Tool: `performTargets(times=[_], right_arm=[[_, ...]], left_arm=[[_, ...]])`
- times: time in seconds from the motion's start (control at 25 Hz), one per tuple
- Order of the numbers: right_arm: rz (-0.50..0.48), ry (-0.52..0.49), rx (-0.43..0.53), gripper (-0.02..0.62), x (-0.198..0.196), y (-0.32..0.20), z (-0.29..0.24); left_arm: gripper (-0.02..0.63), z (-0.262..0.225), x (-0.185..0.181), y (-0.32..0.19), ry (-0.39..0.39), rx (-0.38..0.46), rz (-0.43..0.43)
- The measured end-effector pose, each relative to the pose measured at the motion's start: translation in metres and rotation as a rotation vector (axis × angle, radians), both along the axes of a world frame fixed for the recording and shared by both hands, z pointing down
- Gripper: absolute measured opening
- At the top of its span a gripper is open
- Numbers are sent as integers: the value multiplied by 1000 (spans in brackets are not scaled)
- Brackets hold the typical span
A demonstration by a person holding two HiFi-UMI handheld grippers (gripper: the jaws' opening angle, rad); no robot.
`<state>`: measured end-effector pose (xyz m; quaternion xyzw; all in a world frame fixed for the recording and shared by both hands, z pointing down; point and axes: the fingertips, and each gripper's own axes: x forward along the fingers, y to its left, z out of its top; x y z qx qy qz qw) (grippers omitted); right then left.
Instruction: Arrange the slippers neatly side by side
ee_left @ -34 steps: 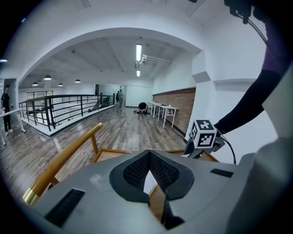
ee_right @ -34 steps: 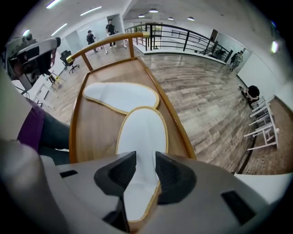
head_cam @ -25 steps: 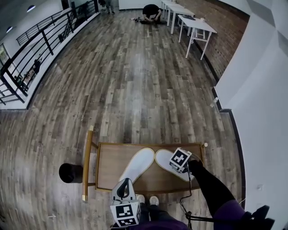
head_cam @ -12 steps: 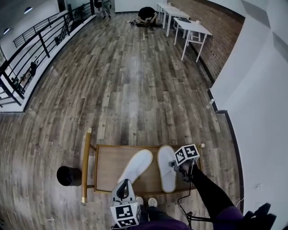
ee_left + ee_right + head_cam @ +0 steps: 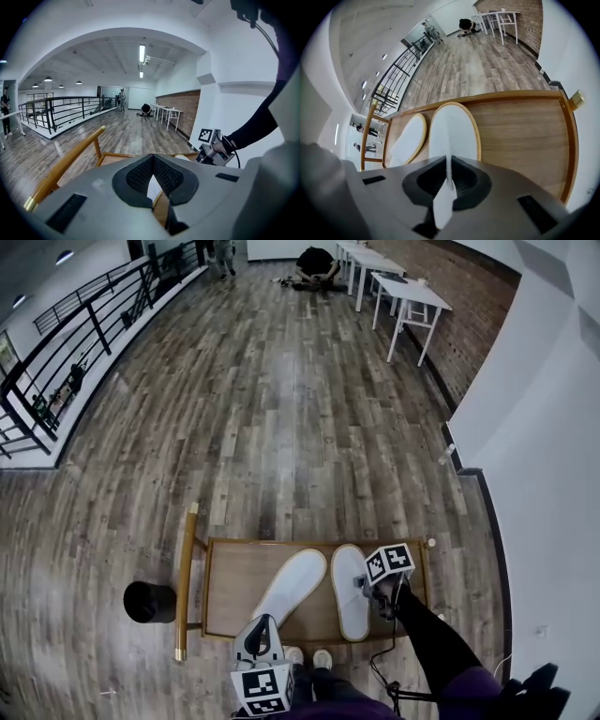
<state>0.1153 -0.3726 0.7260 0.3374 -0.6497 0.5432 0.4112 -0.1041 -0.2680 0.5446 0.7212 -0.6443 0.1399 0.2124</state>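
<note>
Slippers on wooden surface [image 5: 223, 579]: right slipper [image 5: 349, 607] straight, edge clamped in jaws of steeply down-tilted right gripper [image 5: 367, 585]; left slipper [image 5: 292, 583] slanted, beyond left gripper [image 5: 261, 626], jaws together

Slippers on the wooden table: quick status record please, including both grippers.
left slipper: slanted, toe leaning toward the other
right slipper: roughly straight, its edge pinched
pair: toes close, heels spread, not yet parallel
right gripper: shut on right slipper
left gripper: shut, holding nothing
table: wooden, raised rim, both slippers on it
</note>
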Motion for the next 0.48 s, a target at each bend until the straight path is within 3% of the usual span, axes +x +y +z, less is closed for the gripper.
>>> performTargets(times=[0.16, 0.48], right_arm=[[47, -16, -6, 18, 1, -1, 0], [22, -51, 13, 20, -3, -3, -4]], left_arm=[[2, 0, 1, -3, -1, 2, 5], [1, 0, 12, -12, 5, 7, 27]])
